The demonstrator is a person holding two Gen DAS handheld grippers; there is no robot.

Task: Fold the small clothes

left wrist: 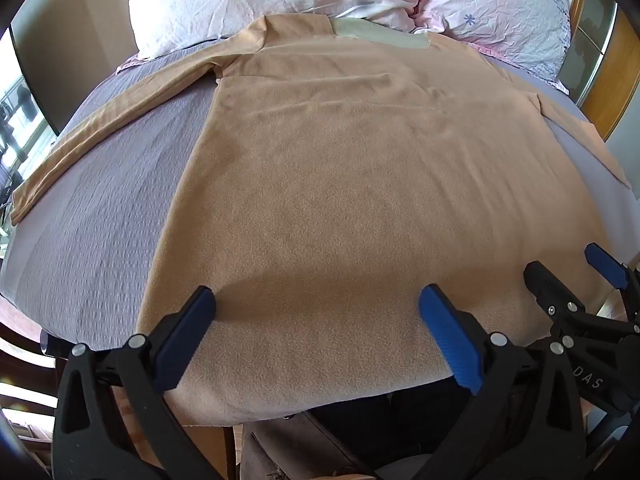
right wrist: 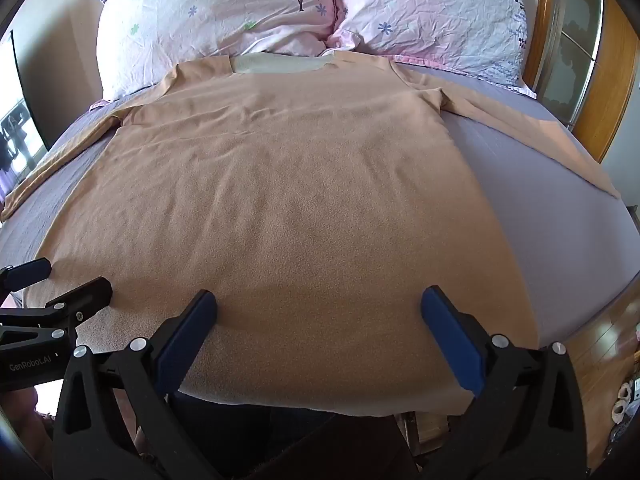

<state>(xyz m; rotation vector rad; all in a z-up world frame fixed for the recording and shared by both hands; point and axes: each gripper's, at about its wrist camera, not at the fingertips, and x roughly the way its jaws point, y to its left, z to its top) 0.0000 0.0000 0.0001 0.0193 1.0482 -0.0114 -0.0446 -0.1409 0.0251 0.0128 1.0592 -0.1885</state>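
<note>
A tan long-sleeved top [left wrist: 340, 168] lies flat on the bed, neck toward the pillows, both sleeves spread out; it also shows in the right wrist view [right wrist: 280, 184]. My left gripper [left wrist: 318, 300] is open and empty, just above the hem near its left corner. My right gripper [right wrist: 318, 300] is open and empty above the hem near its right corner. The right gripper shows at the right edge of the left wrist view [left wrist: 568, 276]. The left gripper shows at the left edge of the right wrist view [right wrist: 60, 280].
The bed has a lilac cover [left wrist: 92, 216]. Two floral pillows [right wrist: 224, 16] lie at the head. A wooden headboard [right wrist: 616, 92] stands at the far right. The hem hangs at the bed's near edge, with wooden floor [right wrist: 600, 344] below.
</note>
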